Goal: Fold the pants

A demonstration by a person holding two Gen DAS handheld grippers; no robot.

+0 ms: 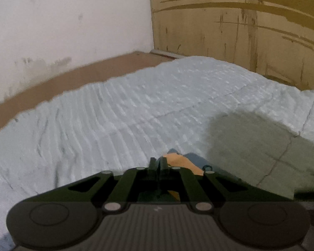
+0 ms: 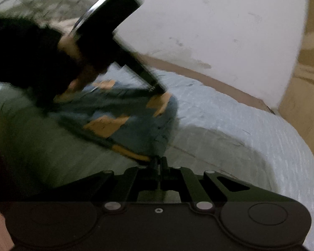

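Two wrist views divide the scene. Only the right wrist view shows the pants spread out, blue with orange patches, bunched on the pale ribbed bed cover, with a sleeved hand holding the left gripper down onto their far edge. The left wrist view shows just a small bit of that cloth beyond its own fingers, then bare cover, a brown strip, a white wall and a scratched wooden panel. Left fingers are pressed together on a fold of the pants. The right gripper has its fingers almost together, a thin gap between them, at the near hem; whether they pinch it I cannot tell.
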